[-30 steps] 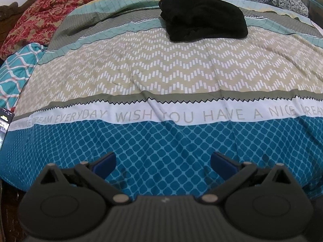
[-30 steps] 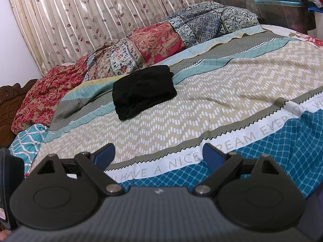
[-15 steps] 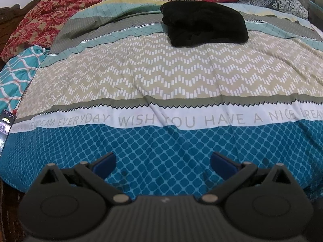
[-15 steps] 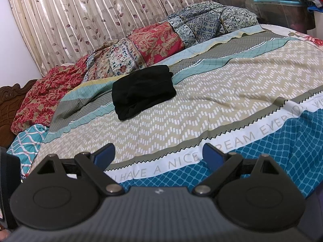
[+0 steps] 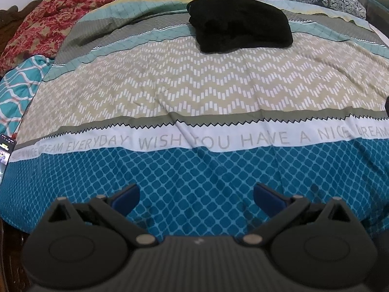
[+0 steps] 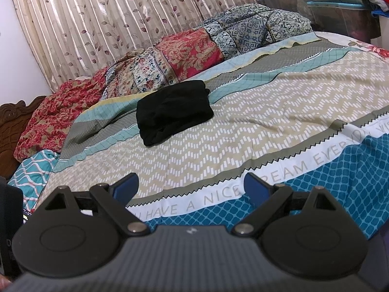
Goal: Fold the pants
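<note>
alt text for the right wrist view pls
Folded black pants lie on a patterned bedspread, far beyond the open, empty right gripper. Patchwork pillows and a leaf-print curtain sit behind.

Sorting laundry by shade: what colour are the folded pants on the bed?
Plain black pants, clearest in the right wrist view.

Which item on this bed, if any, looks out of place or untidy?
Nothing stands out. The black pants lie folded in a compact bundle on the bedspread, apart from both open grippers; only mild wrinkles show in the cover.
</note>
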### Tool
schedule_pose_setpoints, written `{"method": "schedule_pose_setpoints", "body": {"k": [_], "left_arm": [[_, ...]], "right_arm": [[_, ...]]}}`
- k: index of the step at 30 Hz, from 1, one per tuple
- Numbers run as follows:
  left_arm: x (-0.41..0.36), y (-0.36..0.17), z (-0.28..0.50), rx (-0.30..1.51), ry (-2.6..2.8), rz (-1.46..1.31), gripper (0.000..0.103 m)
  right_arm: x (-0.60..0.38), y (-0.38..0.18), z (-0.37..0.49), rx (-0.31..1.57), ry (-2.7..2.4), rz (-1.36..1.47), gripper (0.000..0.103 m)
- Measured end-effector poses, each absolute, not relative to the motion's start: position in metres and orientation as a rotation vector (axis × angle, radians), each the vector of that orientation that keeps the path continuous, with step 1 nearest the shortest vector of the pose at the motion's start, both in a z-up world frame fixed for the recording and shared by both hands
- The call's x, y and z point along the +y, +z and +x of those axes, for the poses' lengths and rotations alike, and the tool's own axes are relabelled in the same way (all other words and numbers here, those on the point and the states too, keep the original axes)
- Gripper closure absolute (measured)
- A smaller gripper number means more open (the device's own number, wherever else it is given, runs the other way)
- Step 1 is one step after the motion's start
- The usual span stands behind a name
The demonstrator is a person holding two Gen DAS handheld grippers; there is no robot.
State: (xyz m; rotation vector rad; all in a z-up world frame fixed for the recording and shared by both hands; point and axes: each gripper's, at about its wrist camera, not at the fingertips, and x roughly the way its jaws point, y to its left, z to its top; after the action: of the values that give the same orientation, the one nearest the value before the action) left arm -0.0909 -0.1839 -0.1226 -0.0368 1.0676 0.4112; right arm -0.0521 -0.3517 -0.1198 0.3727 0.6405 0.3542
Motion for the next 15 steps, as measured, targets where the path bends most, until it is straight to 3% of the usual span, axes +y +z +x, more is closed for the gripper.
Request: {"method": "schedule_pose_setpoints", "body": {"k": [15], "left_arm": [[-0.1826,-0.1252,-0.0887,1.081,0.427,-0.026,0.000]], "right_arm": [[-0.3518,-0.1196,-0.0519,0.643,0.358,0.371,0.008]]}}
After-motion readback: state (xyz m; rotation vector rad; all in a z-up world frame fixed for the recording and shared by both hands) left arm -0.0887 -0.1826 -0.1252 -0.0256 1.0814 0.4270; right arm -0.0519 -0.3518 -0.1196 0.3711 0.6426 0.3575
